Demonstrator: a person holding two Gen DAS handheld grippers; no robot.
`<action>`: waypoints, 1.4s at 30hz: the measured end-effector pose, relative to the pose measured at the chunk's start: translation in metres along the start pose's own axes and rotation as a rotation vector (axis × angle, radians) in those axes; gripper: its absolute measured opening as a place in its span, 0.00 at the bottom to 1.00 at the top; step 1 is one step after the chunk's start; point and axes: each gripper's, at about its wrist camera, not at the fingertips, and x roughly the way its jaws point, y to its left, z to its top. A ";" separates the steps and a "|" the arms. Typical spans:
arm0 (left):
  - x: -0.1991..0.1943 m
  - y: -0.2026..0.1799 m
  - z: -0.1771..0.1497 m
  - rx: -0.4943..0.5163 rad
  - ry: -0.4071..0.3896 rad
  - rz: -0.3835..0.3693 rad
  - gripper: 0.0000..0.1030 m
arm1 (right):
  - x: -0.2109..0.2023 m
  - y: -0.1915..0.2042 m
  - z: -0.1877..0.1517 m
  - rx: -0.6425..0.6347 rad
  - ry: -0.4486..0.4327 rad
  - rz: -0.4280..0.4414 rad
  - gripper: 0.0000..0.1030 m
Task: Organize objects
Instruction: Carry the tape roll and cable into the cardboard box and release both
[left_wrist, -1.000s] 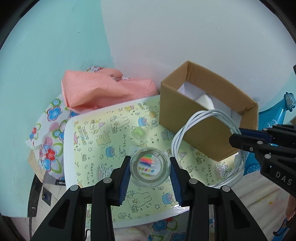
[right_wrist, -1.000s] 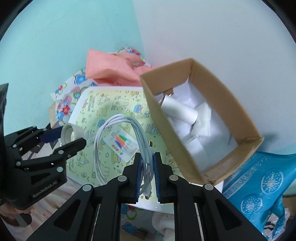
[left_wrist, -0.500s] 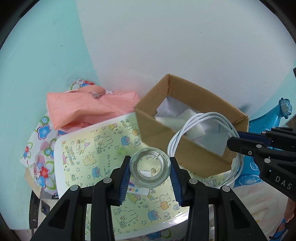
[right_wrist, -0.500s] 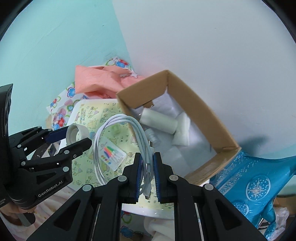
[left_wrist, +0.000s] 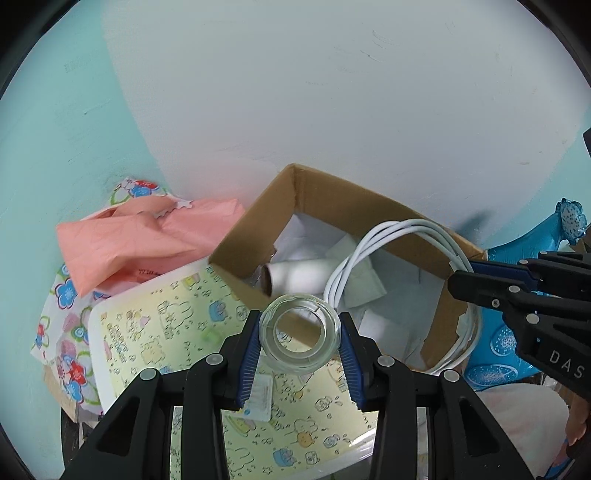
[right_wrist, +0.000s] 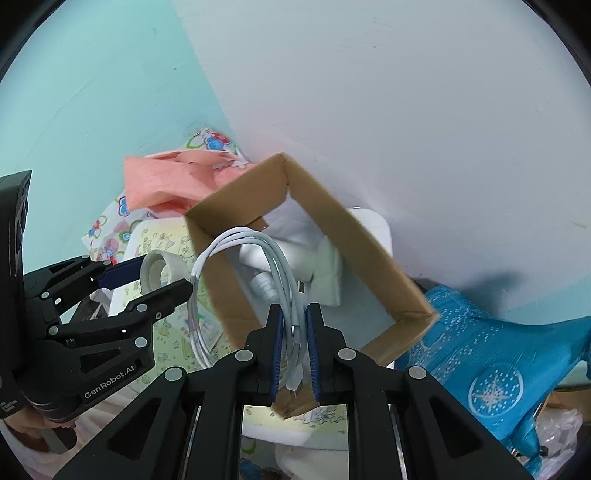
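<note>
My left gripper (left_wrist: 299, 334) is shut on a clear tape roll (left_wrist: 300, 338) and holds it in the air at the near left wall of the open cardboard box (left_wrist: 236, 243). My right gripper (right_wrist: 294, 325) is shut on a coiled white cable (right_wrist: 240, 240), whose loop hangs over the box's (right_wrist: 354, 229) opening. The cable also shows in the left wrist view (left_wrist: 391, 230), and the tape roll in the right wrist view (right_wrist: 157, 267). Inside the box lie a white paper roll (left_wrist: 295, 275) and white paper pieces.
The box stands on a white table with a yellow cartoon-print mat (left_wrist: 177, 321). A small card with coloured stripes (left_wrist: 260, 397) lies on the mat. A pink bag (left_wrist: 147, 236) and floral cloth (left_wrist: 62, 325) sit at the back left. A blue patterned object (right_wrist: 509, 365) stands right of the box.
Both grippers rose and moved forward to the box. The tape roll came off the mat, leaving the striped card behind. The cable loop now hangs over the box opening.
</note>
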 end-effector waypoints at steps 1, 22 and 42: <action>0.002 -0.002 0.003 0.003 0.002 0.000 0.40 | 0.001 -0.003 0.001 0.005 0.000 0.001 0.15; 0.057 -0.029 0.028 0.065 0.100 -0.026 0.58 | 0.036 -0.049 0.011 0.075 0.052 0.014 0.15; 0.051 -0.033 0.017 0.135 0.080 0.077 0.89 | 0.065 -0.030 0.011 0.033 0.095 0.016 0.16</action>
